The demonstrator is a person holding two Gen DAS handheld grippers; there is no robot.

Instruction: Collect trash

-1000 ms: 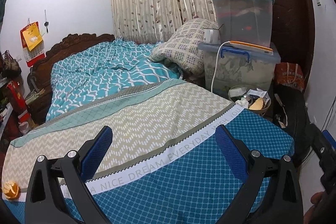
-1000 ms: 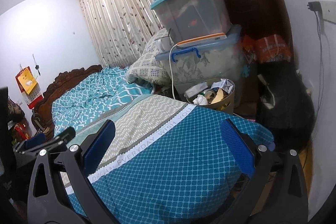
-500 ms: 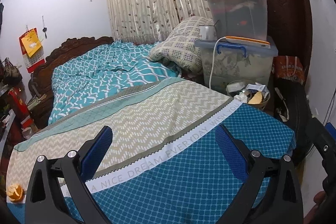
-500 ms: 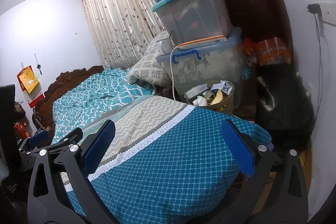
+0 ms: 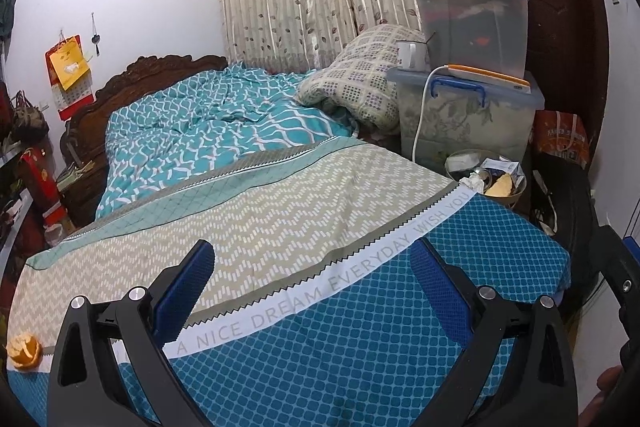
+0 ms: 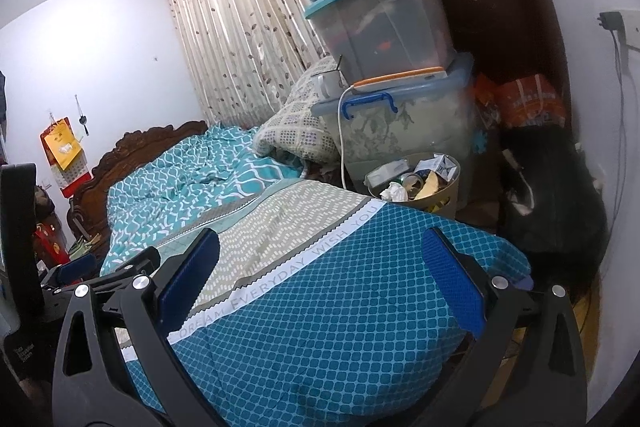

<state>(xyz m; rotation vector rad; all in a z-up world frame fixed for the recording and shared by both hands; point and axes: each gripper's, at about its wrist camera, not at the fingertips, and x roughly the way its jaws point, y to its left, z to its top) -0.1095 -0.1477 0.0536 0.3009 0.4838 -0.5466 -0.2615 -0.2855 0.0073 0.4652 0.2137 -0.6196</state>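
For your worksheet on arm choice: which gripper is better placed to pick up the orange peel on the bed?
Probably the left gripper: open and empty, the orange peel lies just to its left on the bedspread. The right wrist view does not show it.

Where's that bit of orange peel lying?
The orange peel sits on the bedspread at the far left edge of the left wrist view, left of the open left gripper.
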